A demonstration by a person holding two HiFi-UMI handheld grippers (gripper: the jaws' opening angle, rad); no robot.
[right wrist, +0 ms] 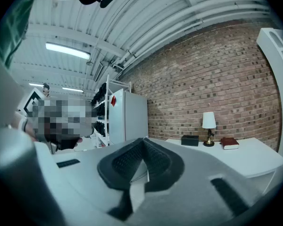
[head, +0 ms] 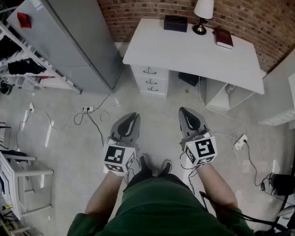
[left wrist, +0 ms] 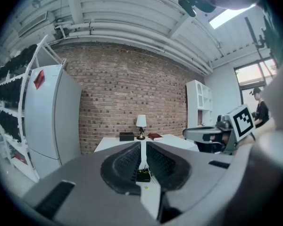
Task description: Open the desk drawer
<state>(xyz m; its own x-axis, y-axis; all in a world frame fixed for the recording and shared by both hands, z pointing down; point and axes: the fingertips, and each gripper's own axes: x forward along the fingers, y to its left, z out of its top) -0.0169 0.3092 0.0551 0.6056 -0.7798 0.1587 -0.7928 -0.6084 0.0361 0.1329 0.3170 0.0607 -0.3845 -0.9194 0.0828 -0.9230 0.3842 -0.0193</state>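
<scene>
Both tongs hang over the floor, well short of the counter (head: 187,50), so nothing of the task is touched yet. The left tongs (head: 129,122) are narrow, with a thin slit between the jaws and nothing in it. The right tongs (head: 189,117) are pressed together at the tips and also empty. The drawers (head: 149,80) sit in a stack of three under the counter's left end, their fronts turned toward me, each with a small dark handle. The handles are too small for me to read their shape. The stack lies straight ahead of the gap between my tongs but closer to the left one, so I judge the left tongs the natural choice. The pull would run straight back from the counter front toward me. The tongs must first widen, then close the whole distance to a handle.
</scene>
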